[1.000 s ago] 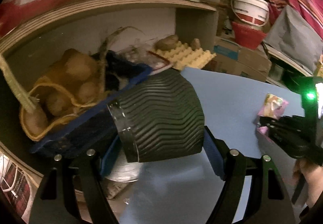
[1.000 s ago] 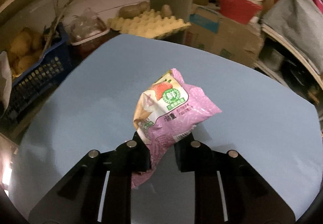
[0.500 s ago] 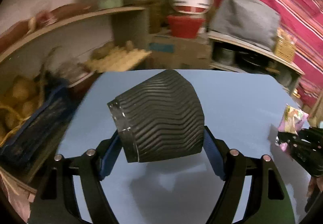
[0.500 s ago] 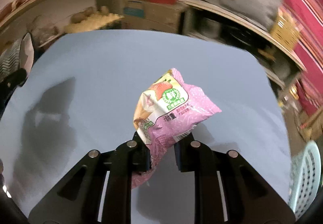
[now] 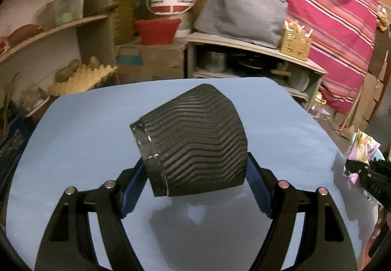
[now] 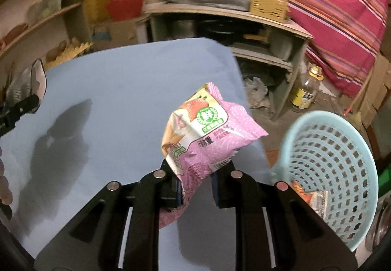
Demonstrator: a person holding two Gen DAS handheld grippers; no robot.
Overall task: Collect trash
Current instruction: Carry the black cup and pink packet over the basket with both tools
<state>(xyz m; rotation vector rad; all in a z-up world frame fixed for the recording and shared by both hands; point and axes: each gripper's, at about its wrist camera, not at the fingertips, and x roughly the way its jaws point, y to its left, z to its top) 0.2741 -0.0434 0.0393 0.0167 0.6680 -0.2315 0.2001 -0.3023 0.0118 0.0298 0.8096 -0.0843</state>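
While the right claw [image 6: 195, 188] stays out of it, I mean clenched on the tail of the pink snack wrapper [image 6: 207, 134], the pack stands up above the jaws, over the near right corner of the blue surface [image 6: 122, 90]. Left claw [image 5: 195, 188] is grasping the black ribbed cup [image 5: 193, 144] across its body, rim tilted to the left, held above the surface w/ its shadow underneath. Target's right there: the pale blue basket [image 6: 330, 173] sits off the surface's right edge, lower down, w/ some wrapper scraps already inside. Best play, imo: carry the wrapper fully over the basket mouth before letting go, since it's light & could flutter onto the floor. Drop low, near the middle, not the rim. Cup goes next, mouth angled down so it doesn't bounce out.
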